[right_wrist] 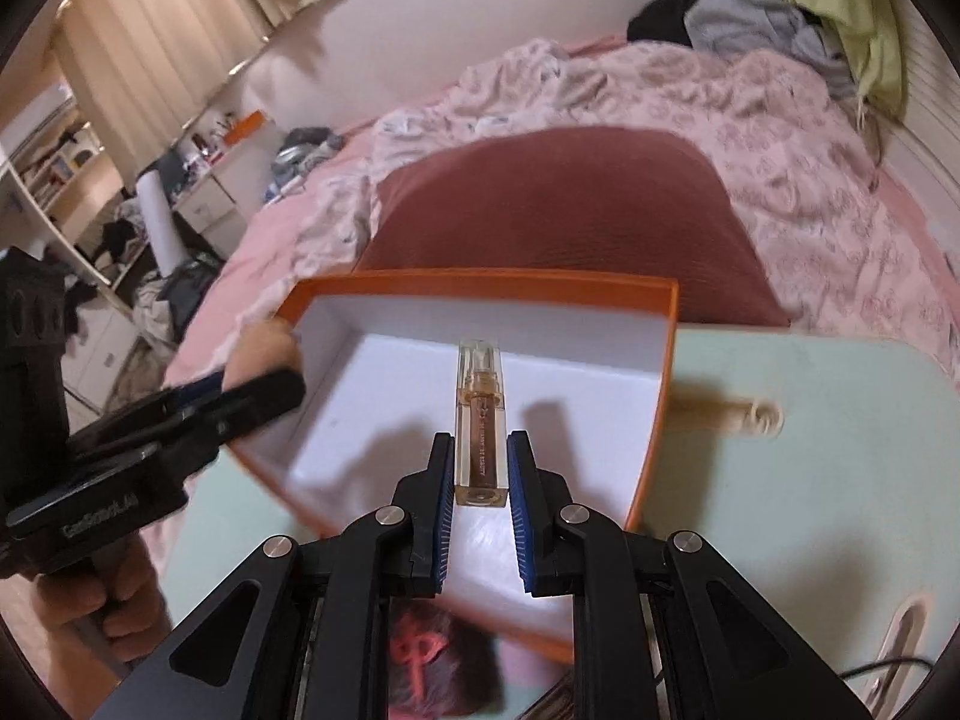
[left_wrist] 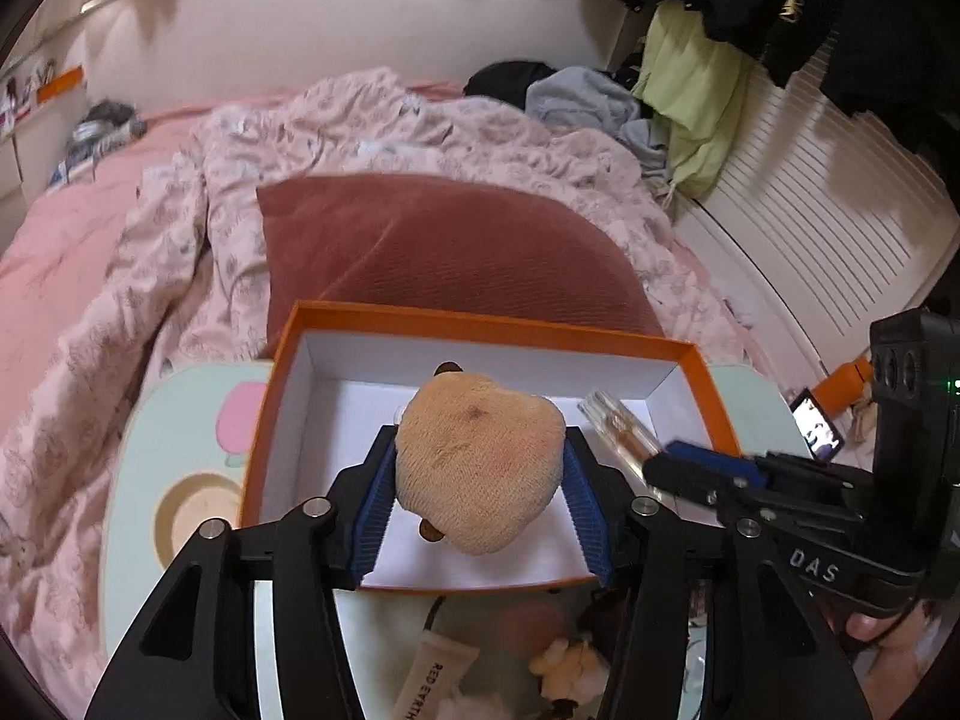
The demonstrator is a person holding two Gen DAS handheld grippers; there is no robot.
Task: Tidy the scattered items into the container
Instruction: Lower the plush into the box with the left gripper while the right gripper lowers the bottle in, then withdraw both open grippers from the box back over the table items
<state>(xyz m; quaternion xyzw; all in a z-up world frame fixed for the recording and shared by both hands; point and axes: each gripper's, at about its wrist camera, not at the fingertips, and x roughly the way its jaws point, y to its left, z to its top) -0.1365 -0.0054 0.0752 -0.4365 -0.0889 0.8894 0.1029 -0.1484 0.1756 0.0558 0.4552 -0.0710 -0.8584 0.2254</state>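
My left gripper (left_wrist: 477,480) is shut on a tan plush toy (left_wrist: 480,462) and holds it over the open orange box (left_wrist: 480,324) with a white inside. My right gripper (right_wrist: 478,468) is shut on a clear lip-gloss tube (right_wrist: 480,420) with amber liquid, held over the same box (right_wrist: 480,288). In the left wrist view the tube (left_wrist: 618,426) and the right gripper (left_wrist: 696,471) show at the box's right side. In the right wrist view the left gripper (right_wrist: 252,390) and a bit of the plush (right_wrist: 264,348) show at the box's left wall.
The box stands on a pale green tray table (right_wrist: 810,450) on a bed with a dark red cushion (left_wrist: 444,246) and a pink quilt (left_wrist: 120,312). A cream tube (left_wrist: 432,678) and a small plush charm (left_wrist: 570,666) lie near my left gripper. A phone (left_wrist: 819,426) lies at right.
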